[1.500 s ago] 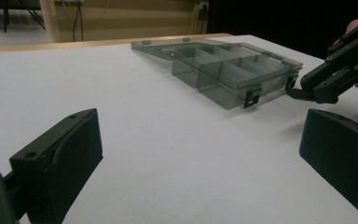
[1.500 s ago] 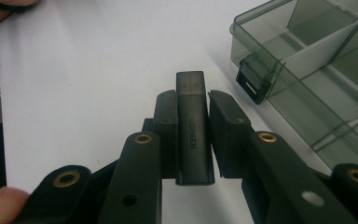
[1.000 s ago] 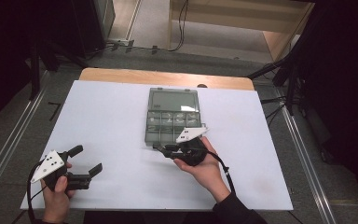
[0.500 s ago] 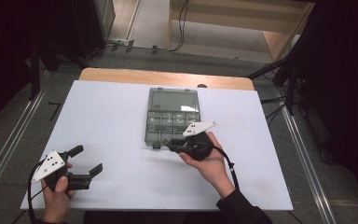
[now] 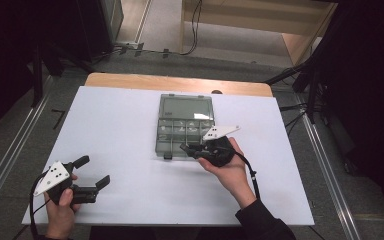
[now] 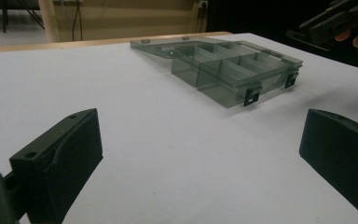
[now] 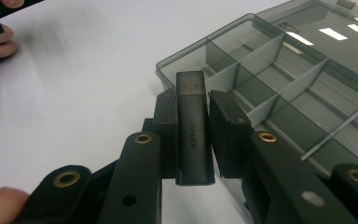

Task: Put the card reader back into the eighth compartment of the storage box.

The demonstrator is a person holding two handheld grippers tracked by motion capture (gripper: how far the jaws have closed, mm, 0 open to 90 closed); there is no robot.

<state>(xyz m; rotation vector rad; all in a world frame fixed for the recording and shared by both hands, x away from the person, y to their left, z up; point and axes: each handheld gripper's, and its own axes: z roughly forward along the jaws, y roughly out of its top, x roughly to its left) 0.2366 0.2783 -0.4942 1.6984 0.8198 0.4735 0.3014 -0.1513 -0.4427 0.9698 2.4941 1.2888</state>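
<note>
- Left claw: sitting at about 7 o'clock on the counter, held in the person's left hand near the front edge. It is released, its jaws standing wide apart with nothing between them. In the left gripper view the two black jaws are framing bare white surface, with the box lying beyond them toward 1 o'clock.
- Right claw: held in the person's right hand, just right of centre and pointing toward 9 o'clock. It is clenched on a dark USB adapter. In the right gripper view the adapter is standing lengthwise between the jaws, its translucent cap end projecting past the tips and the lettering "UGREEN" reading along its body.
- USB adapter position: its cap end is hanging at the front edge of the organizer box, over or just short of the nearest corner compartment; whether it is touching the rim cannot be told.
- Organizer box: a smoky translucent plastic case lying open at the counter's centre, toward 12 o'clock from the hands. Its divided tray is facing the person, and its lid is lying flat behind it. Two black latches are showing on the front wall. The compartments in view are looking empty.
- Counter: white sheet over a wooden top, whose far edge is showing at 12 o'clock.
</note>
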